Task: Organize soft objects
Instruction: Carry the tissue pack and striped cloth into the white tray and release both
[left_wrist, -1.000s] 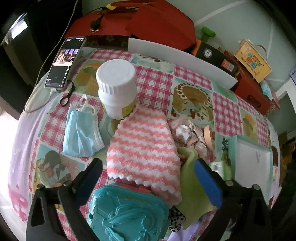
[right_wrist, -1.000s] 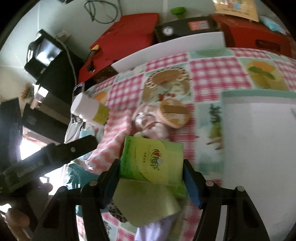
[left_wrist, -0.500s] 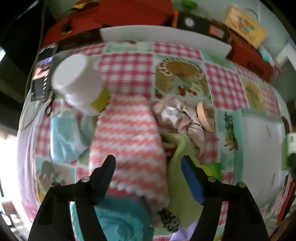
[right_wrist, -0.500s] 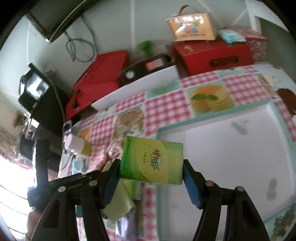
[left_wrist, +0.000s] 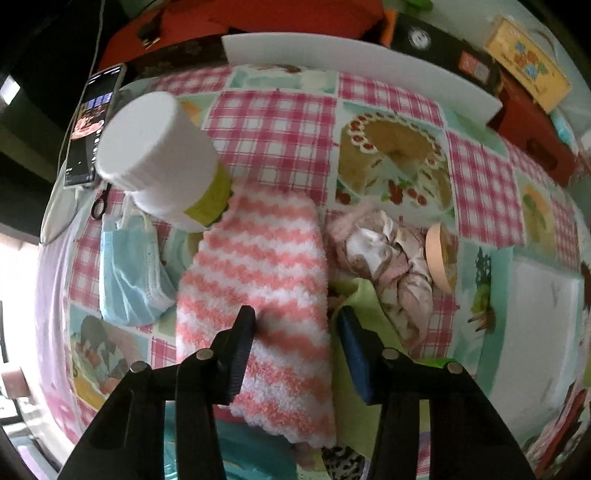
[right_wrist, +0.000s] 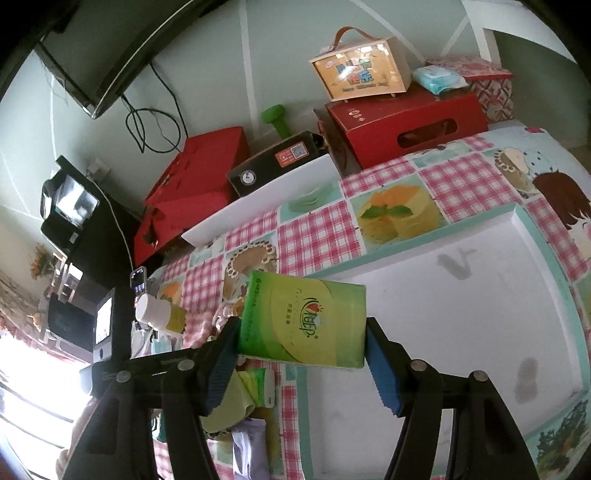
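A pink-and-white striped knitted cloth (left_wrist: 258, 258) lies flat on the checked tablecloth. My left gripper (left_wrist: 297, 323) points down onto its near end, jaws closing. One finger dents the knit and the other stands at the cloth's right edge, over a lime-green cloth (left_wrist: 364, 306). A crumpled pale pink fabric (left_wrist: 384, 251) and a blue face mask (left_wrist: 129, 269) lie to either side. My right gripper (right_wrist: 301, 326) is shut on a green tissue pack (right_wrist: 303, 321), held above the left part of a white tray (right_wrist: 461, 314).
A white jar (left_wrist: 159, 155) stands touching the striped cloth's far corner, with a phone (left_wrist: 92, 122) behind it. A peach round lid (left_wrist: 437, 258) leans by the pink fabric. A teal box (left_wrist: 255, 454) sits under my left gripper. Red boxes (right_wrist: 406, 118) and a white board (left_wrist: 351, 62) line the back.
My left gripper came down over the striped cloth and its jaws narrowed around the near end. The right gripper carried the tissue pack up and right, from the pile to over the white tray.
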